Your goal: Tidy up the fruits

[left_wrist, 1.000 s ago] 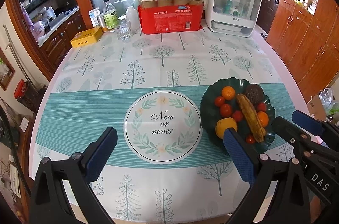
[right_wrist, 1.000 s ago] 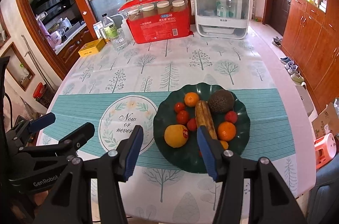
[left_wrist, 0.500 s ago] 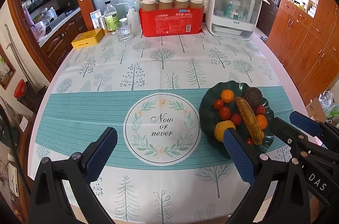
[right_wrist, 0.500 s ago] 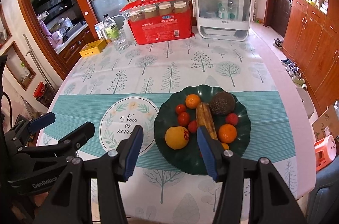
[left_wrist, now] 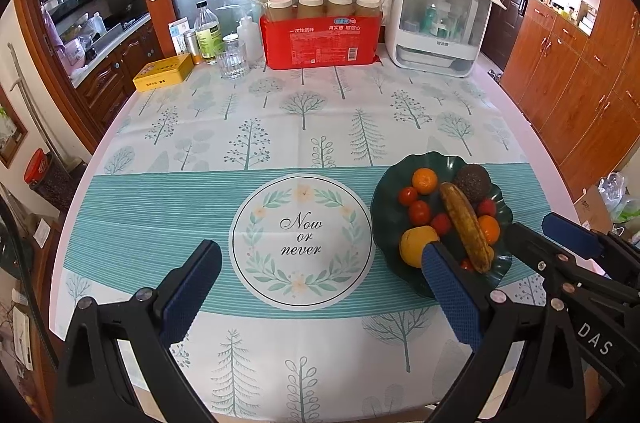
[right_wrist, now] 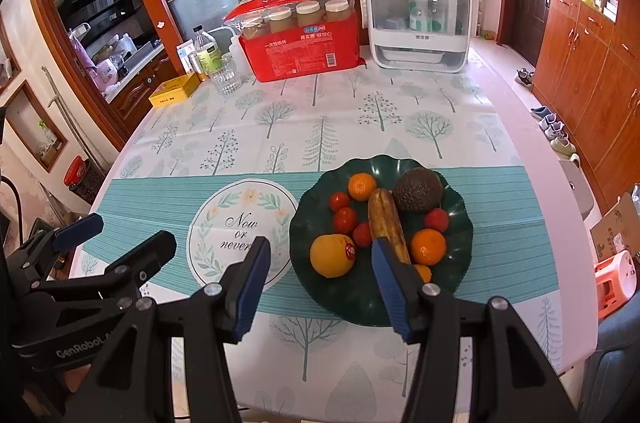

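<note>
while both of my hands hang above the near edge of the tabletop (left_wrist: pixel 304 111), my left gripper (left_wrist: pixel 316 275) has its jaws wide apart with nothing between them, over the round "now or never" print (left_wrist: pixel 302 237) on the cloth. my right gripper (right_wrist: pixel 320 263) also has its jaws apart and grips nothing; seen along its fingers, the gap frames the near left part of the dark green plate (right_wrist: pixel 456 251).

the plate sits on the teal striped band of the cloth, to the right of the print. it carries a banana (right_wrist: pixel 386 223) lying across its middle, an avocado (right_wrist: pixel 418 189) at the far right, a large yellow-orange fruit with a red sticker (right_wrist: pixel 332 255) at the near left, two mandarins (right_wrist: pixel 362 186) and several small red fruits (right_wrist: pixel 345 219).

along the far edge stand a red pack of jars (left_wrist: pixel 320 31), a white lidded box (left_wrist: pixel 438 23), a drinking glass (left_wrist: pixel 231 61) and a yellow tin (left_wrist: pixel 163 73).
</note>
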`<state>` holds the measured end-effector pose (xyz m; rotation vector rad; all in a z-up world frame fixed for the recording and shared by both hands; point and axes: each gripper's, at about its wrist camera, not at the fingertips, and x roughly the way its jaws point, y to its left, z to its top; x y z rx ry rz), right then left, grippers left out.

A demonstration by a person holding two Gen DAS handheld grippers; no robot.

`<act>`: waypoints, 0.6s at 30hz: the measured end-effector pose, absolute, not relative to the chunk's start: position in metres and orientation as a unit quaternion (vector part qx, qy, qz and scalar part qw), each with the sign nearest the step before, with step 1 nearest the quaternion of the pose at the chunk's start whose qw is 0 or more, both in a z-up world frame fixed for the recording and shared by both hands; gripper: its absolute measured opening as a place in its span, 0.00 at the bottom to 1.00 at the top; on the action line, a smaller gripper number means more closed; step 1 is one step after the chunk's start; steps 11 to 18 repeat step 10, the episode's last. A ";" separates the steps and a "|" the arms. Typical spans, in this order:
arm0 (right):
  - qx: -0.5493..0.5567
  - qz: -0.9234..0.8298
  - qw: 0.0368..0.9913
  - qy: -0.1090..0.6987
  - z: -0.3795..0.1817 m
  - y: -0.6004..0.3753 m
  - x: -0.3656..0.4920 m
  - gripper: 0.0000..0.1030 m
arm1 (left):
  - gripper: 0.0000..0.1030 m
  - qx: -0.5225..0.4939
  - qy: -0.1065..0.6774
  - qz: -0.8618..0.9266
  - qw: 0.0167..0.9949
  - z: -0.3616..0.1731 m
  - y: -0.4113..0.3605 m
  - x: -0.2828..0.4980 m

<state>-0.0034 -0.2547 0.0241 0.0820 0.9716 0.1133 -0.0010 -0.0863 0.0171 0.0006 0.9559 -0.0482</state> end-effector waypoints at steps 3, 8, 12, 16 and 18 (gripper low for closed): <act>0.040 0.055 0.882 0.467 0.023 -0.256 -0.004 0.52 | 0.97 0.001 0.460 -0.023 0.888 0.017 -0.086 -0.001; 0.040 0.055 0.882 0.467 0.023 -0.256 -0.004 0.52 | 0.97 0.000 0.460 -0.023 0.888 0.017 -0.087 -0.002; 0.040 0.055 0.882 0.467 0.023 -0.256 -0.004 0.52 | 0.97 0.000 0.460 -0.023 0.887 0.018 -0.088 -0.001; 0.040 0.055 0.882 0.467 0.023 -0.256 -0.004 0.52 | 0.97 0.000 0.460 -0.023 0.887 0.018 -0.088 -0.001; 0.040 0.055 0.882 0.467 0.023 -0.256 -0.004 0.52 | 0.97 0.000 0.460 -0.023 0.887 0.018 -0.088 -0.001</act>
